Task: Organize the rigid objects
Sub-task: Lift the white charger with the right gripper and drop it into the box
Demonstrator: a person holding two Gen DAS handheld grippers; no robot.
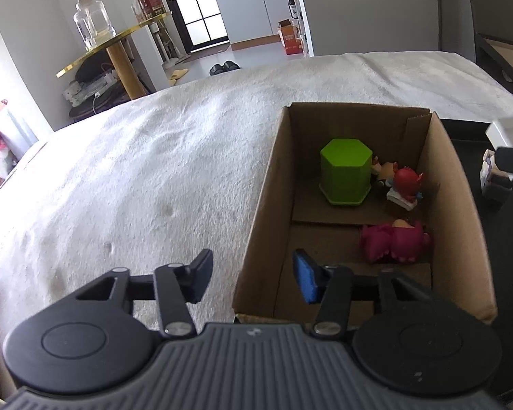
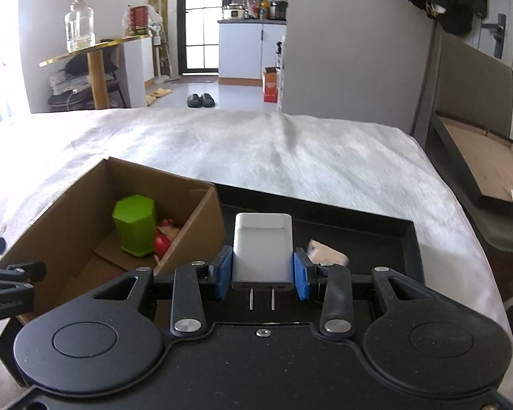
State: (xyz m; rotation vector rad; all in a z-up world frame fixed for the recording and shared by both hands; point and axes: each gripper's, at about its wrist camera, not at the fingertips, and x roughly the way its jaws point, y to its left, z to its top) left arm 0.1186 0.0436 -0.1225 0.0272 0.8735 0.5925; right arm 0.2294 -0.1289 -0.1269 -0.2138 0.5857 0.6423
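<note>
My right gripper (image 2: pixel 262 275) is shut on a white plug-in charger (image 2: pixel 262 249), prongs pointing back at the camera, held above a black tray (image 2: pixel 386 235). A cardboard box (image 1: pixel 266 184) on the white bed holds a green hexagonal container (image 1: pixel 346 175), a red figurine (image 1: pixel 406 182) and a pink toy (image 1: pixel 395 243). The box (image 2: pixel 68 205) and green container (image 2: pixel 135 225) also show at the left of the right wrist view. My left gripper (image 1: pixel 253 275) is open and empty, straddling the box's near left wall. The charger (image 1: pixel 506 133) shows at the right edge of the left wrist view.
A small pale object (image 2: pixel 326 253) lies in the black tray behind the charger. The white bed cover (image 1: pixel 136 177) spreads left and beyond the box. A gold side table (image 1: pixel 113 44) with a glass jar stands past the bed. A dark headboard (image 2: pixel 468 95) is at right.
</note>
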